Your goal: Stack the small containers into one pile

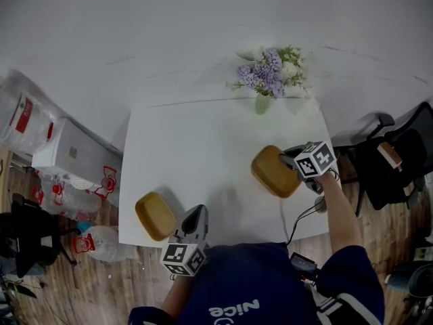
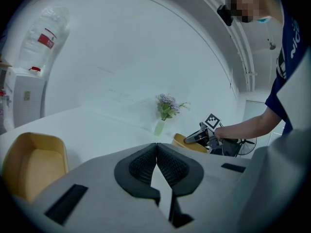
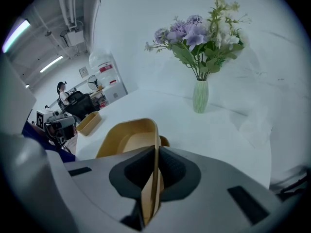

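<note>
**Tabletop** (image 1: 203, 147): white and rectangular, it is carrying everything listed below.

**Held container** (image 1: 274, 171): a tan, shallow tray with rounded corners, it is sitting toward the right edge of the tabletop. In the right gripper view it (image 3: 127, 139) is tilting, with its open side facing left. Whether its base is touching the tabletop is hard to judge from any view.

**Right tool** (image 1: 287, 157): it is clenching on the held container. In its own view the tool (image 3: 156, 154) is pinching one thin side wall edge-on between the two dark pads.

**Loose container** (image 1: 155, 215): of the same tan kind, it is lying open side up at the near left corner of the tabletop. It is well apart from the held container, and nothing is stacked in it.

**Left tool** (image 1: 197, 210): it is hovering over the near edge, just right of the loose container. Its own view shows the tool (image 2: 156, 147) clenched with pad tips meeting and nothing between them, and the loose container (image 2: 34, 161) to its left.

**Vase** (image 1: 262, 103): pale green, it is standing upright at the far edge and holding purple flowers (image 1: 269, 70).
</note>
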The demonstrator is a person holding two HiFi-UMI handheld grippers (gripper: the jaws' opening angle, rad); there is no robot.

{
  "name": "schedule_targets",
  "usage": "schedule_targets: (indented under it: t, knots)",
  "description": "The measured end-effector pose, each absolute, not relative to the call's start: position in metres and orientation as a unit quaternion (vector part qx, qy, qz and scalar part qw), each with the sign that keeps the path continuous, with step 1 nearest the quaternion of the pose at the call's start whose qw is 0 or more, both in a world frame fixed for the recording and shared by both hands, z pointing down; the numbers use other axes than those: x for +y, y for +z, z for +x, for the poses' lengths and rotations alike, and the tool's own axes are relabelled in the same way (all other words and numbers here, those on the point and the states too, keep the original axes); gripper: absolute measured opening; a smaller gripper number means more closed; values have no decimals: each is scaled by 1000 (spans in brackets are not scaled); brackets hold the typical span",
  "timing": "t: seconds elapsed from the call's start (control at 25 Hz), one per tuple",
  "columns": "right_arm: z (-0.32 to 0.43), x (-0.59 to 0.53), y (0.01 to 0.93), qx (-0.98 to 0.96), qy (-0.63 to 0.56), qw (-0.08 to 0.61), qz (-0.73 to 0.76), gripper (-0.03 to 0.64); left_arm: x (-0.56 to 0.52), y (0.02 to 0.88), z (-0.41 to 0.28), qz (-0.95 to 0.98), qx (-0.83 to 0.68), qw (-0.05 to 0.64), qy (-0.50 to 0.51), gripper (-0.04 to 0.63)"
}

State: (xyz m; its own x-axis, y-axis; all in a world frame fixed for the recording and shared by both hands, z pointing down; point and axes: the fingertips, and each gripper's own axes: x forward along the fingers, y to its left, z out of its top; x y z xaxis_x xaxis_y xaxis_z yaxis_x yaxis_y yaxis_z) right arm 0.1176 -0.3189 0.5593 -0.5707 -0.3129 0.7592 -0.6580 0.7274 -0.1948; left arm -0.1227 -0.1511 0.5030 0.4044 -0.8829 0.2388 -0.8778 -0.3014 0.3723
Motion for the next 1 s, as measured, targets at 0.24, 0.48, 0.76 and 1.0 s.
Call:
schedule_targets:
  t: [0.24,0.48,0.76,1.0]
  knots:
    - [111,-327,566,-855,237,367,279,55,-155,506,-127,802,-551,231,-5,20]
    - [114,-329,569,-849,236,375,289,55,-154,509,-130,801,-552,233,-4,20]
    - [117,-323,576,-843,251,388,276,55,-155,511,-130,801,-549,237,-2,20]
    - [112,-324,581,-843,253,394,263,55,-156,512,-130,802,-547,238,-1,20]
